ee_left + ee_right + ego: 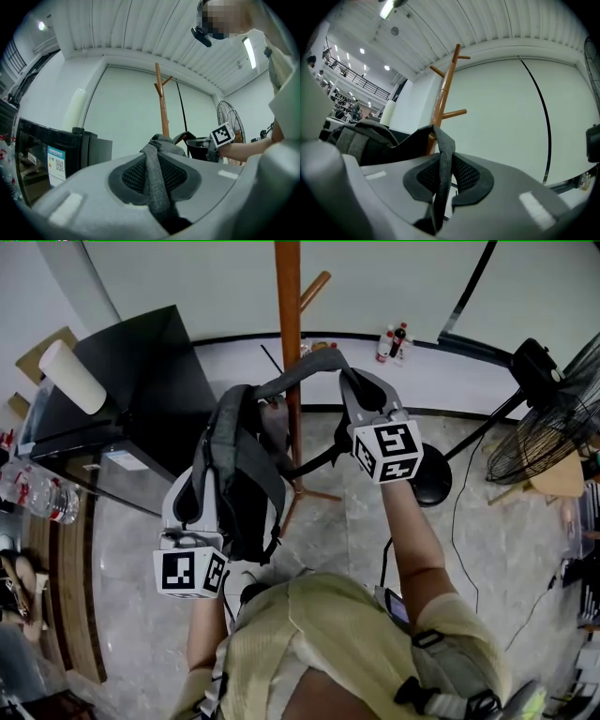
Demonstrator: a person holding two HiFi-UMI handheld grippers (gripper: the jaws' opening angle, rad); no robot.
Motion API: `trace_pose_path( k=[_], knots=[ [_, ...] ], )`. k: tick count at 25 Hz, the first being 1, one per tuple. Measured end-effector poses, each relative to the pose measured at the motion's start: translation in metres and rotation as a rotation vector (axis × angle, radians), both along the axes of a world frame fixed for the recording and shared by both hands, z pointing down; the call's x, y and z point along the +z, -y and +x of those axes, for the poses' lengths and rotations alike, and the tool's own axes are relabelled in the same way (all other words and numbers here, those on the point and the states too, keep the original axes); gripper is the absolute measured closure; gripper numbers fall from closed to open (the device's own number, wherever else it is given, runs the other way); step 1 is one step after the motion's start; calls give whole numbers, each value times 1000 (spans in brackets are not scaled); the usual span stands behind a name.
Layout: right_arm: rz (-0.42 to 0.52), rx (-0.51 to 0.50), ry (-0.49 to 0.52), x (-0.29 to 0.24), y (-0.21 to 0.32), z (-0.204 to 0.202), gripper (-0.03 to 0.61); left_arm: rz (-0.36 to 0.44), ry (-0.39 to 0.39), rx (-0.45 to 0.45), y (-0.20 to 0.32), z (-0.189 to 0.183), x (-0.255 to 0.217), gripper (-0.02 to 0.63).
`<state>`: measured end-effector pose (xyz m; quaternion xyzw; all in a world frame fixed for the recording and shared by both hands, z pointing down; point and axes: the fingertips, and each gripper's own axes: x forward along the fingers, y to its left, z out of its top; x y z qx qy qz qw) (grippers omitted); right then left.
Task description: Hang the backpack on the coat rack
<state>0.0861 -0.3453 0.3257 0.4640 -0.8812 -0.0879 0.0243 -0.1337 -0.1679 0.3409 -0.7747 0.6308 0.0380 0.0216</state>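
A dark grey backpack (pixel 242 474) hangs in the air between my two grippers, right beside the wooden coat rack (pixel 289 334). My left gripper (pixel 204 457) is shut on a grey shoulder strap (pixel 156 180), low on the left. My right gripper (pixel 349 381) is higher and is shut on a dark strap (pixel 442 168) that arches from the bag's top (pixel 305 369) across the front of the pole. The rack's pegs (pixel 452 113) stand above and behind that strap in the right gripper view. The rack (pixel 162 105) rises behind the bag in the left gripper view.
A black cabinet (pixel 141 381) with a white roll (pixel 70 376) on it stands to the left. At the right is a floor fan (pixel 553 427) with a round base (pixel 433 479). Small bottles (pixel 394 341) stand by the far wall, and water bottles (pixel 42 493) lie at the left edge.
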Motion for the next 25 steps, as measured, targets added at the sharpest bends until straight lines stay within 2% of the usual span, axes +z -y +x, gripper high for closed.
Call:
trace_pose_path(
  k=[16,25],
  knots=[
    [10,10,3,4,-8,-7,532,-27,-64,36,-8,-5,49,543],
    [6,26,9,6,-11,-8,528,-96,-103,55,-8,-8,78,529]
  ],
)
